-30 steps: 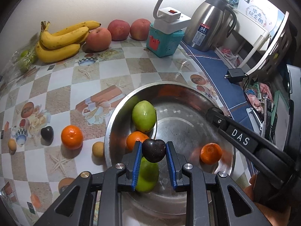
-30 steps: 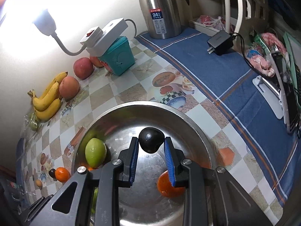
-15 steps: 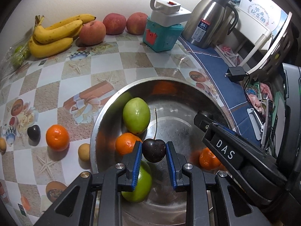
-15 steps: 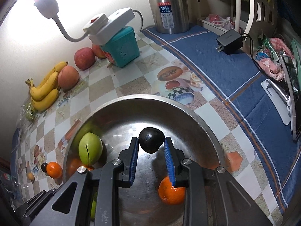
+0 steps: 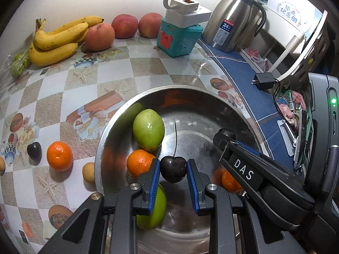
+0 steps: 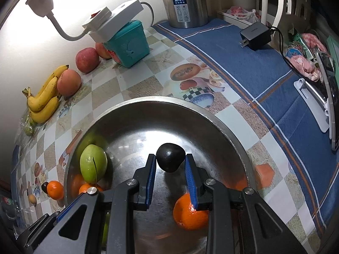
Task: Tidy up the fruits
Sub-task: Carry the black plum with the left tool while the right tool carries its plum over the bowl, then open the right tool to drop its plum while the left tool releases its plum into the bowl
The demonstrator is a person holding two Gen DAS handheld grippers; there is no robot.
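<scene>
My left gripper (image 5: 173, 170) is shut on a dark cherry (image 5: 173, 169) with a long stem, held over the steel bowl (image 5: 190, 97). My right gripper (image 6: 170, 165) is shut on another dark cherry (image 6: 169, 159) over the same bowl (image 6: 148, 101); its arm shows in the left wrist view (image 5: 243, 169). In the bowl lie a green fruit (image 5: 148, 130), a second green fruit (image 5: 154, 209) under my left fingers, and oranges (image 5: 138, 163) (image 6: 189, 211).
On the checked tablecloth left of the bowl lie an orange (image 5: 59, 155), a dark cherry (image 5: 34, 150) and a small yellow fruit (image 5: 89, 172). Bananas (image 5: 57, 40), peaches (image 5: 99, 36), a teal box (image 5: 178, 39) and a steel kettle (image 5: 231, 21) stand at the back wall.
Both grippers have moved forward over the bowl, each still holding its cherry. The bowl and its fruits sit closer and lower in both views.
</scene>
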